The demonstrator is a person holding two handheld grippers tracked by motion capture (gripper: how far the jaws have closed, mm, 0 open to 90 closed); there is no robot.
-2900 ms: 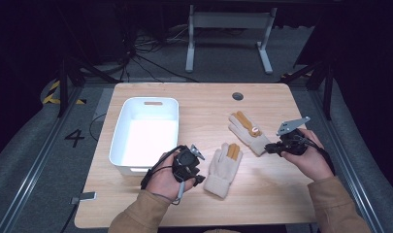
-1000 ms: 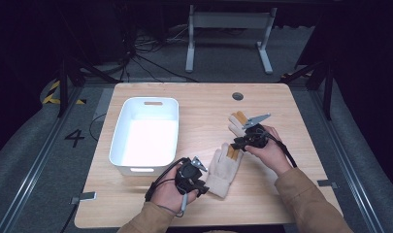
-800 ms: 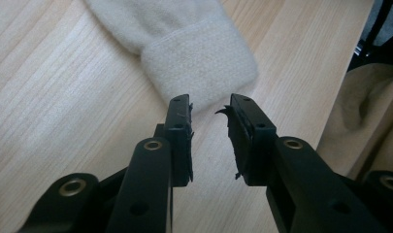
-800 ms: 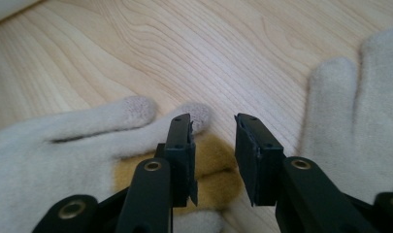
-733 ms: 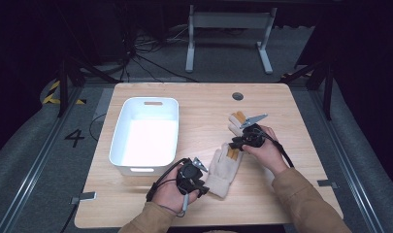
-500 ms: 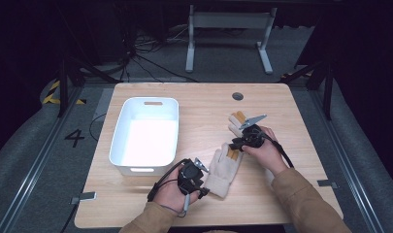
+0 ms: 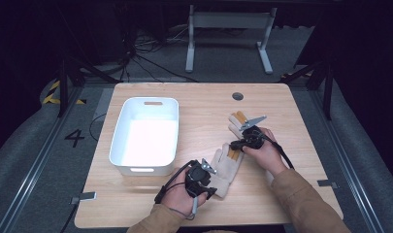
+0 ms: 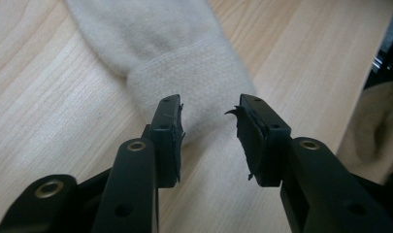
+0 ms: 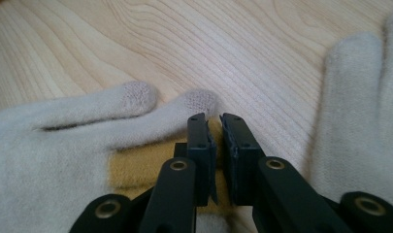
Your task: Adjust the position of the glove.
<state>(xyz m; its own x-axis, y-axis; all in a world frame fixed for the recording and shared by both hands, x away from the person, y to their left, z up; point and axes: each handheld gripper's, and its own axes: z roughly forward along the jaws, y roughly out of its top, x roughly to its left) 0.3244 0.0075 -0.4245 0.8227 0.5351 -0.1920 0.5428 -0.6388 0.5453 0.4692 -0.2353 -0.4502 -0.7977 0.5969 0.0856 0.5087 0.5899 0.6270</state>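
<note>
Two cream knit gloves lie on the wooden table. The near glove (image 7: pixel 226 164) points its fingers away from the person; the far glove (image 7: pixel 237 121) lies beyond it. My left gripper (image 7: pixel 209 183) sits at the near glove's cuff. In the left gripper view it (image 8: pixel 208 107) is open, one jaw on each side of the ribbed cuff (image 8: pixel 184 73). My right gripper (image 7: pixel 234 144) is at that glove's fingers. In the right gripper view it (image 9: pixel 213 121) is shut on the glove's mustard-yellow finger (image 9: pixel 140 167), next to two cream fingers (image 9: pixel 87 114). The far glove (image 9: pixel 364 97) lies at the right.
A white plastic bin (image 7: pixel 145 102) stands to the left of the gloves, a hand's width from the left gripper. A round grommet hole (image 7: pixel 237 96) sits near the table's far edge. Bare wood (image 7: pixel 291 121) spreads to the right and behind the gloves.
The right gripper came in from the table's right side to the near glove's fingers. The left hand slid back toward that glove's cuff. Both have barely moved in the last second.
</note>
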